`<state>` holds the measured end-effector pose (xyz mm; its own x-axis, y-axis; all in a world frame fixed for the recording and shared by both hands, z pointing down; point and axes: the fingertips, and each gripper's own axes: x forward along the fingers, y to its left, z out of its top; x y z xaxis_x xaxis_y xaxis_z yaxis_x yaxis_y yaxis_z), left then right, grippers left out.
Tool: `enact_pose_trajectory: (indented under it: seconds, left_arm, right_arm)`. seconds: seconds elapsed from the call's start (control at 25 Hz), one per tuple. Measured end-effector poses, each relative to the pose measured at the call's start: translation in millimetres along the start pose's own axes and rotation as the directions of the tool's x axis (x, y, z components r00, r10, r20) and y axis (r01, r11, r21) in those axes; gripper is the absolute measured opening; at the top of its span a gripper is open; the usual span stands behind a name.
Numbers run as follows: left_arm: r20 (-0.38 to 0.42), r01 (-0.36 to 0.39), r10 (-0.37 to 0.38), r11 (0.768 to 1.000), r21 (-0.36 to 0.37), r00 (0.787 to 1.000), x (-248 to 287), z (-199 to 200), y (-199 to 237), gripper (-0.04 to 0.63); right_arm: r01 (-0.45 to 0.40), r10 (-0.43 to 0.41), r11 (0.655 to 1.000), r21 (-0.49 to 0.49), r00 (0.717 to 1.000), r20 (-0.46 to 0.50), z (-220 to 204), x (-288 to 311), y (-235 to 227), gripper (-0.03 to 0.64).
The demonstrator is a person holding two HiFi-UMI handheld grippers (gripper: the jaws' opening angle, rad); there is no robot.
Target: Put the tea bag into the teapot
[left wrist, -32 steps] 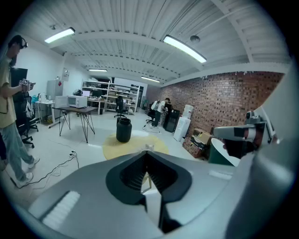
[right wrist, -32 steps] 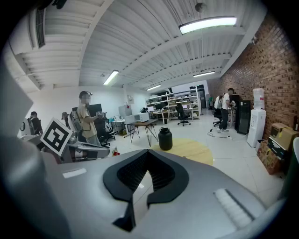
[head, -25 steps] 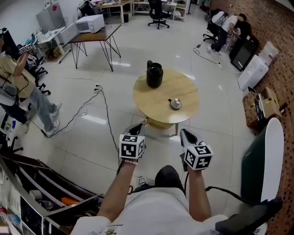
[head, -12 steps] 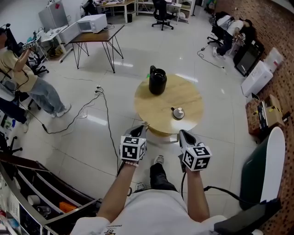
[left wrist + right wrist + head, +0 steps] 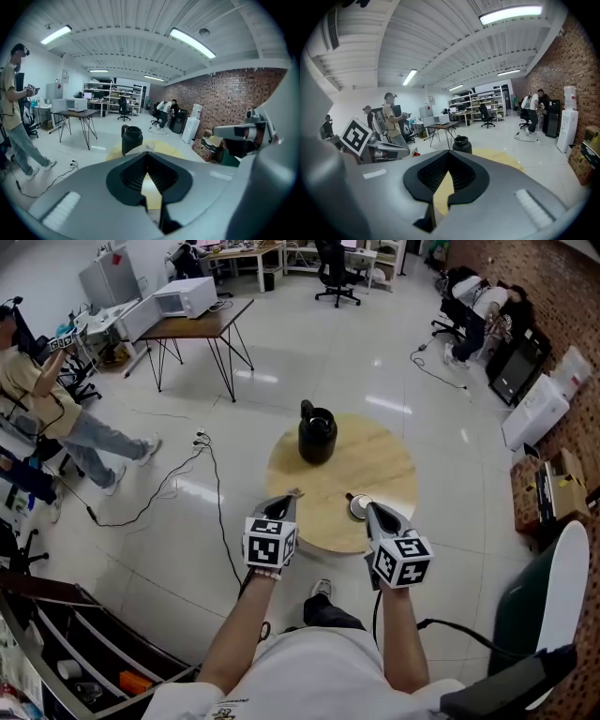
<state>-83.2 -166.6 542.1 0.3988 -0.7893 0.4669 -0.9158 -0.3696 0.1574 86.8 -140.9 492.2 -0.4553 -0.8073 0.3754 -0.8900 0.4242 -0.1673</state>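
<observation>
Teapot [image 5: 317, 435] stands lidless on the table [image 5: 398, 465]; left gripper [image 5: 285, 502] and right gripper [image 5: 374, 511] fingers are together.

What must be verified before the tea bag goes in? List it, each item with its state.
1. Lid off: ok. The lid lies on the table, and the teapot mouth is open.
2. Tea bag held: ok. A small pale piece, seemingly the tea bag, is pinched at the left gripper tips.
3. Right gripper free: ok. It is shut and empty.
4. Left gripper over teapot: not ok. It is short of it.
5. Teapot interior: cannot tell.
</observation>
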Motion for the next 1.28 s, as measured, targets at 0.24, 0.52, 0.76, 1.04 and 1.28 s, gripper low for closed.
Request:
enact_pose_trajectory:
  seconds: [0.24,0.52,0.76,1.04,1.28]
  left_arm:
    - [0.003,-0.020,0.019,1.000,0.005,1.000,42.5,31.3,0.0,0.012]
    - [0.003,-0.055,0.055,0.998,0.006,0.999,60.5,50.3,11.7,0.012]
    - [0.015,-0.047,0.046,0.999,0.007,0.999,79.2,65.1,30.3,0.012]
    - [0.033,0.000,-0.001,0.999,0.041,0.999,115.8,105.8,52.1,0.012]
    - [0.073,0.030,-0.037,0.994,0.103,0.997,141.5,159.4,61.0,0.012]
  right_arm:
    - [-0.017,0.017,1.000,0.008,1.000,0.002,23.0,32.0,-40.8,0.000]
    - [-0.058,0.059,0.998,0.012,0.998,-0.036,28.9,67.7,-56.3,0.002]
    - [-0.076,0.076,0.997,0.007,0.995,-0.070,27.6,99.3,-50.1,0.002]
    - [-0.039,0.039,0.999,0.008,0.998,-0.054,52.6,130.2,-58.6,0.002]
    - [-0.017,0.017,1.000,0.012,1.000,-0.017,80.1,148.9,-62.8,0.002]
